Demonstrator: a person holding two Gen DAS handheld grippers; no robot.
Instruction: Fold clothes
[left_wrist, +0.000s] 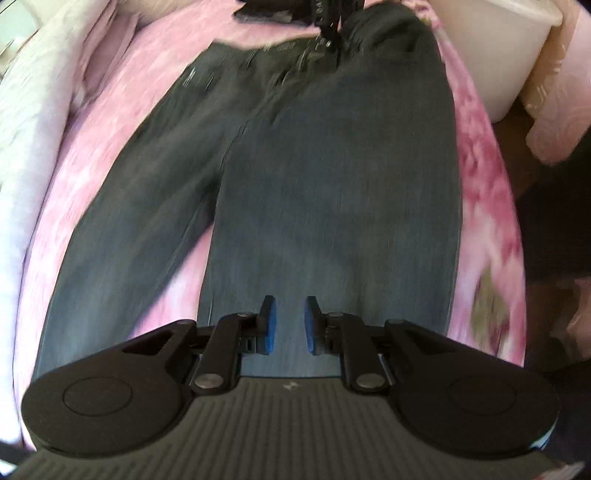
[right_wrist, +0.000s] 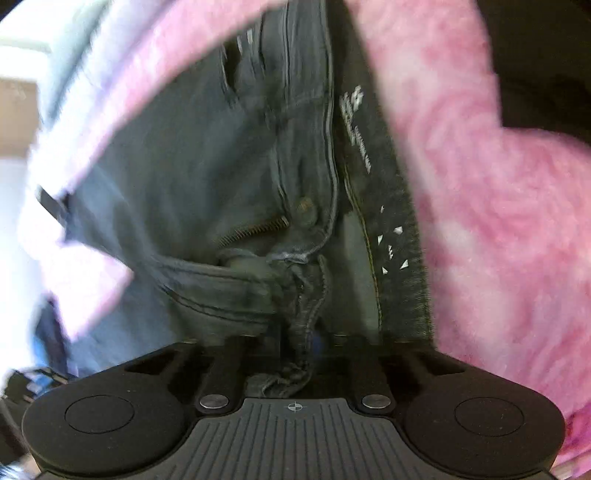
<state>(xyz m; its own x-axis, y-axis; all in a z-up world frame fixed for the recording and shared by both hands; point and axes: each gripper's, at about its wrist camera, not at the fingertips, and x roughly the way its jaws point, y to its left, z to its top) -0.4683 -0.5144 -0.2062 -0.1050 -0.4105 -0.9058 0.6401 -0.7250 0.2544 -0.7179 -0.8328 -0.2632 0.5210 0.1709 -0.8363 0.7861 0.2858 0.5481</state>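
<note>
Gripping jeans (right_wrist: 229, 177) waistband w/ right gripper (right_wrist: 301, 332)

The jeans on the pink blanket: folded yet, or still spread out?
Spread out. The jeans lie full length, both legs side by side on the pink blanket.

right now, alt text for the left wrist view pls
Dark grey jeans lie spread flat on a pink blanket, legs toward the camera. The open left gripper hovers over one leg; the right gripper is at the waistband.
</note>
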